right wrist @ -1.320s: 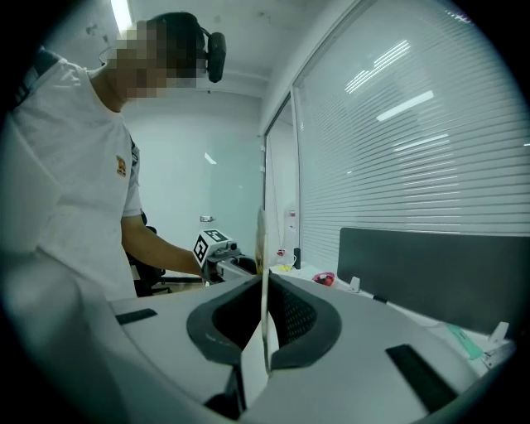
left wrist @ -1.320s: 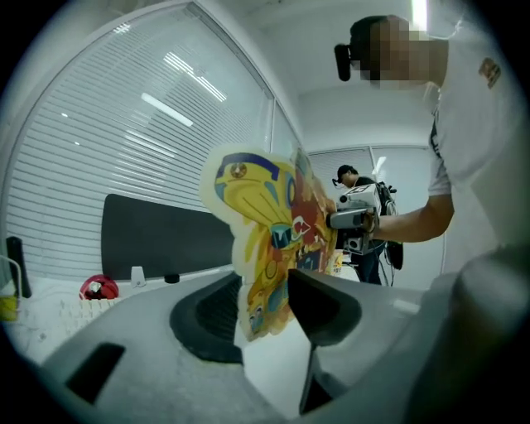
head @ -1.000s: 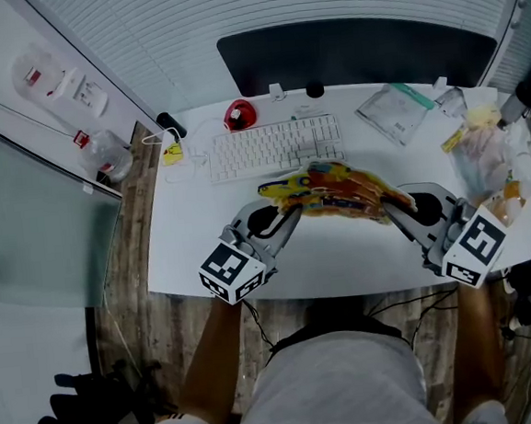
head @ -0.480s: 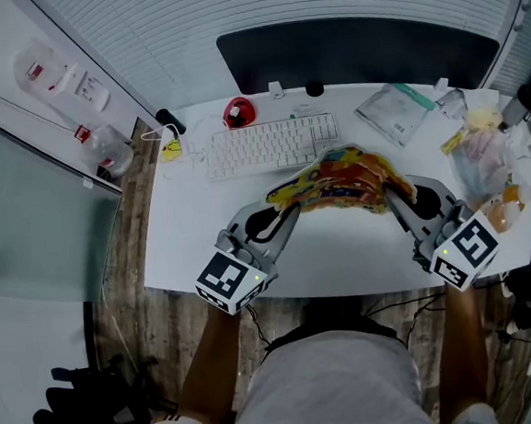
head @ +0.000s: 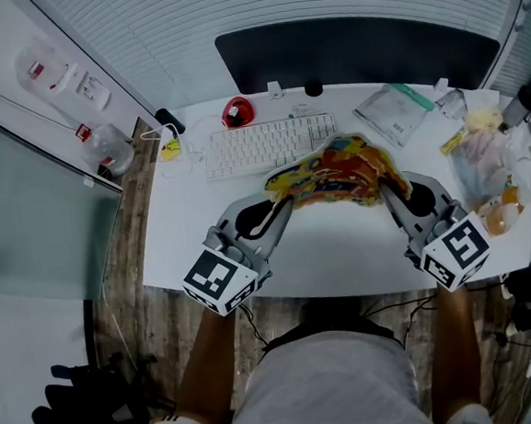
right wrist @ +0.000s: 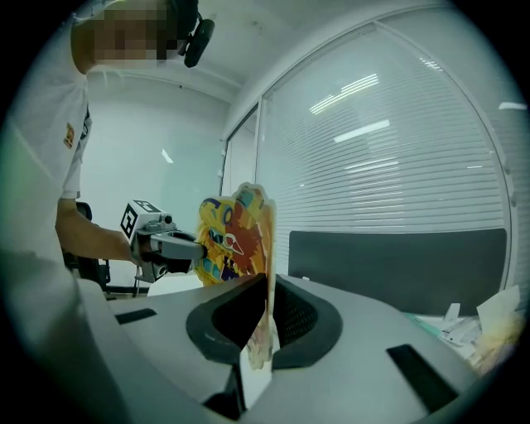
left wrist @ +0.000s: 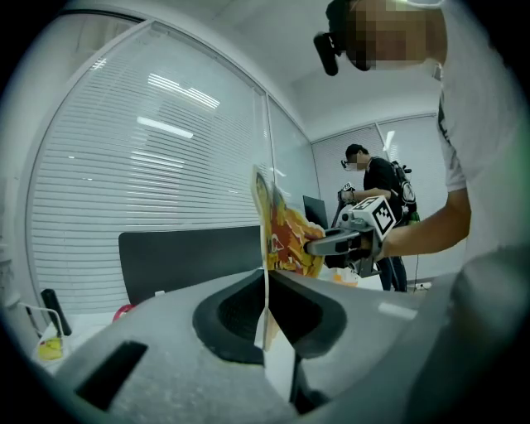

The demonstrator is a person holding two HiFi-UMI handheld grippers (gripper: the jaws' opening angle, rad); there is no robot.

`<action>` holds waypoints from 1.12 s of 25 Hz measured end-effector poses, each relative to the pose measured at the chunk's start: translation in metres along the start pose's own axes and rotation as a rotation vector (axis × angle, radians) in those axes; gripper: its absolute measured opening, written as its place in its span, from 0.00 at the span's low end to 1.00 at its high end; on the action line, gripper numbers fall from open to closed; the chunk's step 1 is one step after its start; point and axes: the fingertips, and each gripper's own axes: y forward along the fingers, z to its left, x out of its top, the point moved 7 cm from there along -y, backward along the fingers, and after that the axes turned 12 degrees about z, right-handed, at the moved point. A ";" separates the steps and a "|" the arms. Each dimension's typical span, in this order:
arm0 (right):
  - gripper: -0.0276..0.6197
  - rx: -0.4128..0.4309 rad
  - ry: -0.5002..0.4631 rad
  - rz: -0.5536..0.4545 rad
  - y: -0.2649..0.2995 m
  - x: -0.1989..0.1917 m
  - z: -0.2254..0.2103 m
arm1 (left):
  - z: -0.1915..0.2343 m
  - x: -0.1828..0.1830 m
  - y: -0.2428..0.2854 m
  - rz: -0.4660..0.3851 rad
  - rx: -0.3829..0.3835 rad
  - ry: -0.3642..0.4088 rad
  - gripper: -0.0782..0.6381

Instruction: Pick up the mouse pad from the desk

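1. So, the pad [head: 336, 173] hangs between the two grippers over the desk [head: 343, 255], just toward 12 o'clock from the desk's centre in the head view. It bows upward in the middle, print side up: yellow, red, orange.
2. Left gripper [head: 286, 202]: jaws pinch the pad's 9 o'clock edge. Its own view shows the pad edge-on, clamped in the seam between the jaws and rising toward 12 o'clock.
3. Right gripper [head: 386, 191]: jaws pinch the pad's 3 o'clock edge. Its own view shows the same thing, a thin edge caught in the seam with the printed face turned to 9 o'clock.
4. Each gripper view shows the other gripper across the pad. The right one sits at 3 o'clock in the left gripper view, and the left one at 9 o'clock in the right gripper view.
5. Left cube [head: 219, 281] sits at 7 o'clock of the pad and right cube [head: 456, 253] at 5 o'clock, both over the desk's near edge.
6. Keyboard [head: 264, 145] lies at 10 o'clock of the pad. The pad's far edge overlaps the keyboard's near right corner in the head view; can't tell if they touch.
7. Red object [head: 236, 114] sits past the keyboard at 11 o'clock, and a clear bag [head: 395, 112] lies at 1 o'clock.
8. Dark panel [head: 353, 51] runs along the desk's far edge at 12 o'clock.
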 end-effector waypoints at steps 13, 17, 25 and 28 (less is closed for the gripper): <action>0.07 -0.003 0.002 -0.014 -0.003 0.002 0.001 | -0.002 0.008 -0.005 0.007 0.013 0.017 0.14; 0.07 -0.011 0.002 -0.020 -0.004 0.002 0.003 | -0.003 0.010 -0.006 0.009 0.015 0.024 0.14; 0.07 -0.028 -0.004 -0.024 -0.006 0.004 0.004 | -0.004 0.012 -0.006 0.001 0.011 0.026 0.14; 0.07 -0.028 -0.003 -0.024 -0.006 0.004 0.005 | -0.004 0.012 -0.007 0.001 0.010 0.025 0.14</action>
